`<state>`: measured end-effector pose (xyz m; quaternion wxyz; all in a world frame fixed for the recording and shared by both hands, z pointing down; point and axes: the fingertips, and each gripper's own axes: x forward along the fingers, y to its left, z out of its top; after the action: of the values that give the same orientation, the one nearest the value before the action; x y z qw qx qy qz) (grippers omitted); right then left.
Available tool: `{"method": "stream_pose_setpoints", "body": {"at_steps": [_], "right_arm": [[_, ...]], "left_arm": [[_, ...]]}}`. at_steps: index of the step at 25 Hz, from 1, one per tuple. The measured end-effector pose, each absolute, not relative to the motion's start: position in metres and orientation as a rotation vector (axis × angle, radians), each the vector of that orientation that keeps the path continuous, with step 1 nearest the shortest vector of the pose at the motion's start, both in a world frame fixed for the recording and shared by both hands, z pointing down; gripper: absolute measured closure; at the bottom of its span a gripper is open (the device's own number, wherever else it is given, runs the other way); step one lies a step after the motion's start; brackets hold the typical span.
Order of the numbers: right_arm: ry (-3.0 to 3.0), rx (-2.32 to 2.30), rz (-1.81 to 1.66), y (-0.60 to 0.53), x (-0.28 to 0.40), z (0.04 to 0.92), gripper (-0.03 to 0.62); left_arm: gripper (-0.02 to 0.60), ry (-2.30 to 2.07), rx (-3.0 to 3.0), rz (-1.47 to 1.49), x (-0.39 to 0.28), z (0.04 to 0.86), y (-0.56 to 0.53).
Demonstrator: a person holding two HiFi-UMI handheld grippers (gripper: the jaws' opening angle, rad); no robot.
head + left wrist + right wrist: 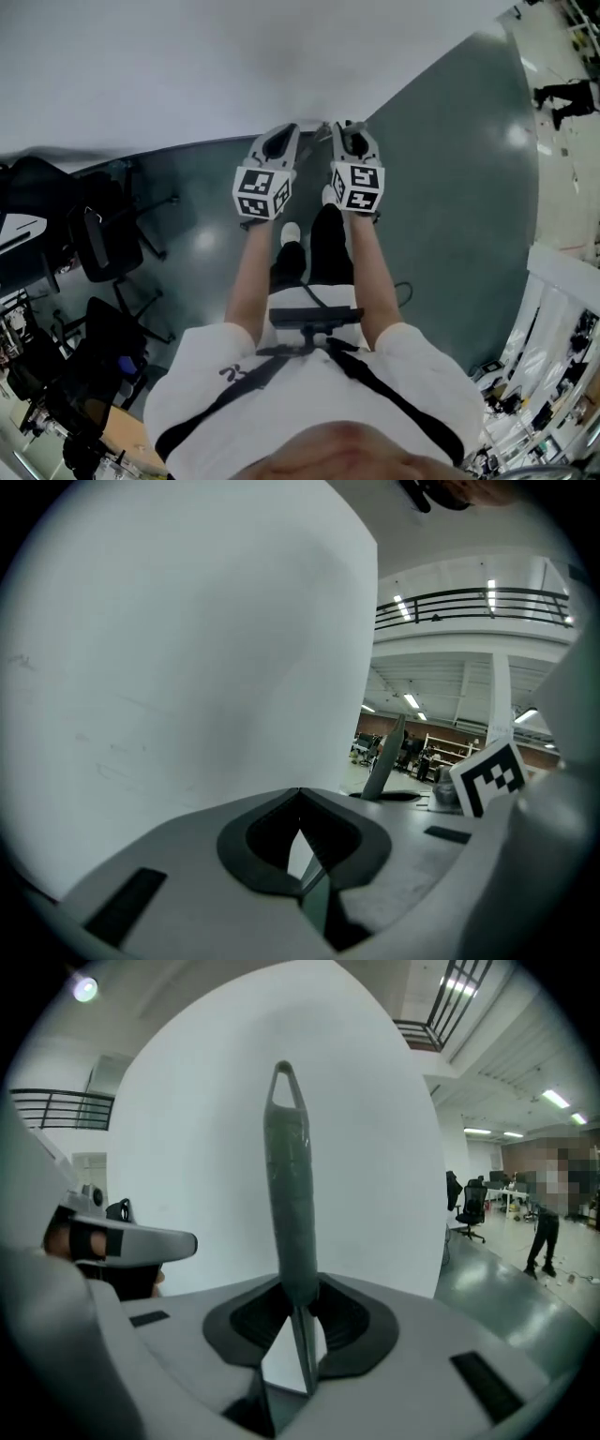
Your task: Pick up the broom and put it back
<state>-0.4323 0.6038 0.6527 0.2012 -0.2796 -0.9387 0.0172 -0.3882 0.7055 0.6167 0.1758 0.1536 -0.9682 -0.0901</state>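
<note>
Now the pickup looks done: the right gripper (298, 1286) has its jaws clamped on the broom (286, 1185), pads squeezing the grey-green handle low down. The handle stands upright between them, its hanging loop at the top at 12 o'clock. The left gripper (300, 794) sits just beside it at 9 o'clock, jaw tips pressed together with nothing between them, so it looks like a spare hand for now. I can't see the brush end anywhere; it is hidden below the grippers. So this reads as the carry-back stage, broom in hand and not yet stowed. The next move calls for finding the resting spot, and that loop hints at a hook, though no hook or rack for it shows. The left gripper may be needed to steady the handle. Dead ahead at 12 o'clock the white curved wall (234, 66) stands close, and the handle top could knock it. On the dark green floor (450, 206), a cable (401, 291) trails at 3 o'clock near the feet, a trip risk. Black office chairs (103, 234) crowd 9 o'clock, and a white rack (553, 309) stands at 4 o'clock. Far off at 2 o'clock another person (567, 98) stands, well apart.
</note>
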Motion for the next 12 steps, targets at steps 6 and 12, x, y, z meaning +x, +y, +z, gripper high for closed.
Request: {"method": "stream_pose_setpoints", "body": {"at_steps": [6, 12], "right_arm": [[-2.807, -0.831, 0.075, 0.597, -0.411, 0.534, 0.501], [-2.954, -0.891, 0.118, 0.591, -0.378, 0.432, 0.503]], "left_arm": [[0.571, -2.87, 0.439, -0.216, -0.364, 0.534, 0.704], [0.571, -2.981, 0.445, -0.177, -0.337, 0.45, 0.705]]}}
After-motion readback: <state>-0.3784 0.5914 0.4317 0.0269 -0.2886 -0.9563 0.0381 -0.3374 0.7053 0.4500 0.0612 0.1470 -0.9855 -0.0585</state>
